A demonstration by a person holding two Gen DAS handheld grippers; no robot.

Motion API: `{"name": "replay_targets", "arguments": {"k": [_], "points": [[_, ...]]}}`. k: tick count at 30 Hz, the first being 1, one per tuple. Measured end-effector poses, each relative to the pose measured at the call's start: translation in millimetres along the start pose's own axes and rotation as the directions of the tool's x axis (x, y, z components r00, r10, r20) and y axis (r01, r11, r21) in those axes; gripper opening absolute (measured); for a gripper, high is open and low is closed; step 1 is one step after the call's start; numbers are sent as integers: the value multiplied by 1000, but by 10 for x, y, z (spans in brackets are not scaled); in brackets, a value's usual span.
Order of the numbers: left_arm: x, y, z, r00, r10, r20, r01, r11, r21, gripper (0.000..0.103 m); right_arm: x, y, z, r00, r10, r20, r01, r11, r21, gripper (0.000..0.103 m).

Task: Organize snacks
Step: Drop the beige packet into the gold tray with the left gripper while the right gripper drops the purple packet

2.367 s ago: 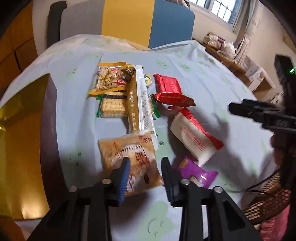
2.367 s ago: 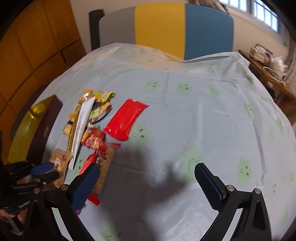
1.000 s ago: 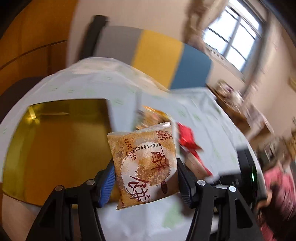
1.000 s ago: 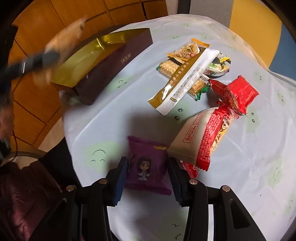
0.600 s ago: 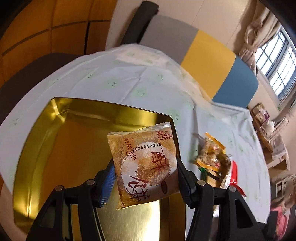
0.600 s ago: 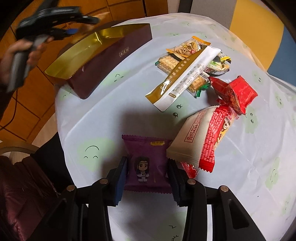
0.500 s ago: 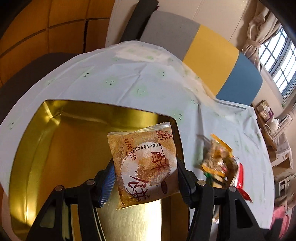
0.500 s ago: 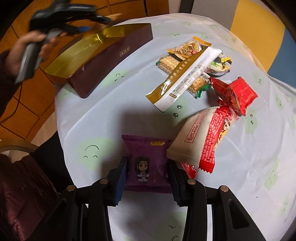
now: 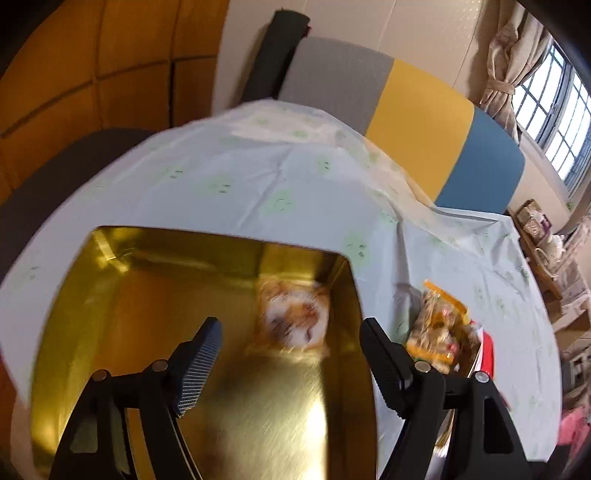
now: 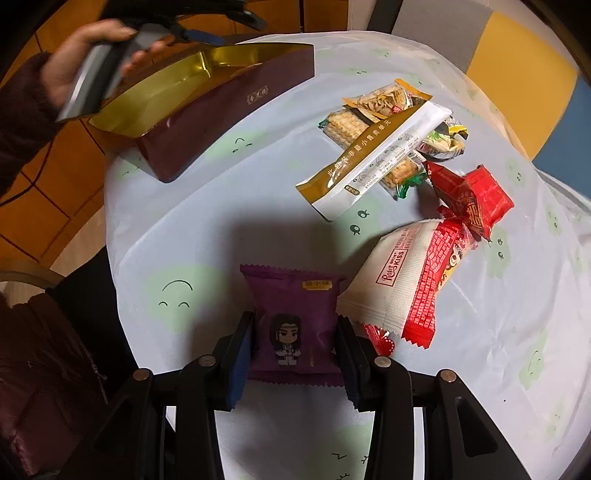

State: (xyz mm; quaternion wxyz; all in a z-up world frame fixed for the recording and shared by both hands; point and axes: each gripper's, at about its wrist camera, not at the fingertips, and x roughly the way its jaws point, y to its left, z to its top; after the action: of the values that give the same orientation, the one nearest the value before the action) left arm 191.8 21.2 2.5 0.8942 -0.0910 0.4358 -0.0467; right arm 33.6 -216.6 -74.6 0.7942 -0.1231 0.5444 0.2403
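My left gripper [image 9: 291,354] is open and empty above the gold-lined box [image 9: 155,295]. A brown pastry packet [image 9: 295,317], blurred, lies in the box near its far right corner. My right gripper [image 10: 295,354] is shut on a purple snack packet [image 10: 295,314] that lies on the tablecloth. In the right wrist view the box [image 10: 221,107] shows maroon outside, at the table's far left, with the hand-held left gripper [image 10: 192,26] over it.
A white and red packet [image 10: 402,280], a red packet [image 10: 472,199], a long gold and white packet [image 10: 376,158] and cracker packets [image 10: 351,125] lie on the pale blue tablecloth [image 10: 207,229]. A grey, yellow and blue chair back [image 9: 406,122] stands behind.
My left gripper has opened and let go of the brown pastry packet, which dropped into the gold box. My right gripper stays closed on the purple packet.
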Motion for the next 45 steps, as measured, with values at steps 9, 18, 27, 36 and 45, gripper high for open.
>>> {"name": "replay_targets", "arguments": {"k": [9, 18, 27, 36, 45], "points": [[-637, 179, -606, 993, 67, 99, -74, 995, 69, 78, -22, 16, 2, 1000, 13, 6, -13, 1000, 26, 41], [-811, 465, -865, 994, 58, 92, -59, 998, 1, 78, -272, 453, 359, 988, 111, 107, -111, 994, -8, 41], [-912, 651, -934, 992, 74, 99, -69, 997, -47, 75, -446, 640, 1285, 949, 139, 282, -158, 986, 45, 41], [-930, 781, -975, 993, 65, 95, -58, 996, -68, 75, 12, 761, 2204, 959, 70, 276, -110, 985, 133, 46], [-904, 750, -1006, 993, 70, 94, -65, 997, -51, 74, 212, 767, 2206, 961, 46, 271, -89, 985, 151, 58]]}}
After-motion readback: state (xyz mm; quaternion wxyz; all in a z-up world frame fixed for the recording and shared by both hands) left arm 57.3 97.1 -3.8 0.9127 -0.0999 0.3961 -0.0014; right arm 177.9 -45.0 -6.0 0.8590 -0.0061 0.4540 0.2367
